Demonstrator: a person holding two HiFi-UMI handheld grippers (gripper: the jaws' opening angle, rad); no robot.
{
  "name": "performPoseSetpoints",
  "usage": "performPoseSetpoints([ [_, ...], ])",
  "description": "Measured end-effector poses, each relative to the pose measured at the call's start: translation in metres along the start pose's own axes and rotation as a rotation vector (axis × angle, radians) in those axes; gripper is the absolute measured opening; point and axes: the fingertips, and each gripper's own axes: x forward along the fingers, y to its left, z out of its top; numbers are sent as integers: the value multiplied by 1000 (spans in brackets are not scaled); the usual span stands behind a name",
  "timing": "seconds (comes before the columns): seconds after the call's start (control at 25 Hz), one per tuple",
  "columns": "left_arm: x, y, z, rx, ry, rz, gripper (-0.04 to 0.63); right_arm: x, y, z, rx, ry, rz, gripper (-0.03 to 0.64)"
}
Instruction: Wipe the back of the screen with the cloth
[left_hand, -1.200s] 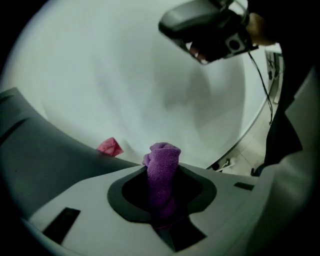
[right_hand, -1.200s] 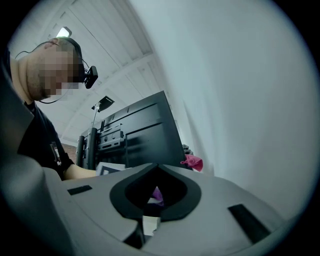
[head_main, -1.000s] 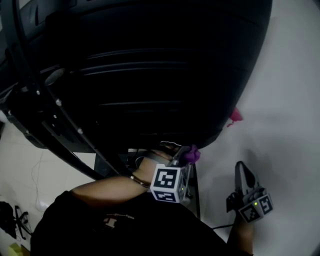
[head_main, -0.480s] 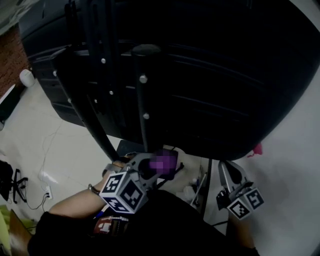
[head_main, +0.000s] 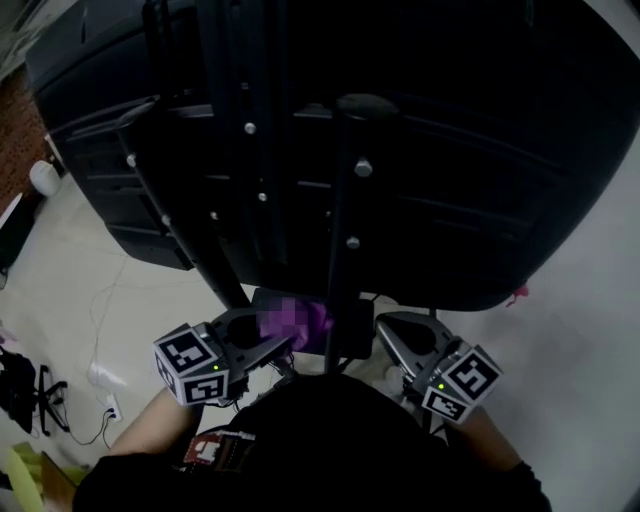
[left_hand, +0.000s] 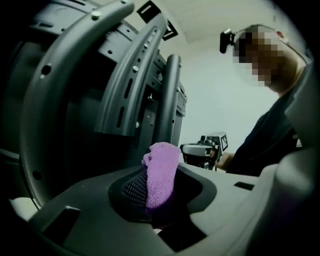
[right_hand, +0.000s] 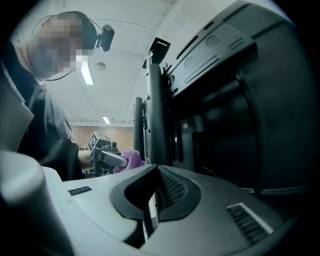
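I have the screen (head_main: 450, 150) filling most of the head view, its black ribbed back turned to the camera; in the right gripper view the same dark shell (right_hand: 250, 110) rises on the right. Bolted to the screen's back is the mounting frame (head_main: 215, 170), a set of dark perforated rails; one round pole (head_main: 338, 240) of it runs down past the screen's lower edge. The pale floor (head_main: 80, 290) shows below and left of the screen. The person (head_main: 320, 450) stands close under the screen's lower edge, dark clothing at the bottom of the head view.

My left gripper (head_main: 262, 340) sits just under the screen's lower edge, left of the pole, its marker cube turned outward; its jaws are clamped on the cloth (head_main: 295, 322). In the left gripper view the gripper (left_hand: 160, 185) pinches the purple cloth (left_hand: 161, 172), which stands up out of the jaws as a folded wad, near the screen's frame rails; I cannot tell whether it touches them.

My right gripper (head_main: 400, 335) is under the same lower edge, right of the pole, apart from the left one; in its own view the gripper (right_hand: 152, 200) has its jaws pressed together with nothing between them.
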Motion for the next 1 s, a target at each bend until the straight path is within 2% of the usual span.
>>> performPoseSetpoints([
  [0.12, -3, 6, 0, -61, -46, -41, 112, 13, 3, -2, 8, 20, 1, 0],
  [0.6, -8, 3, -2, -41, -56, -84, 112, 22, 12, 0, 12, 53, 14, 0],
  [1.0, -12, 3, 0, -33, -71, -89, 112, 24, 14, -1, 7, 53, 17, 0],
])
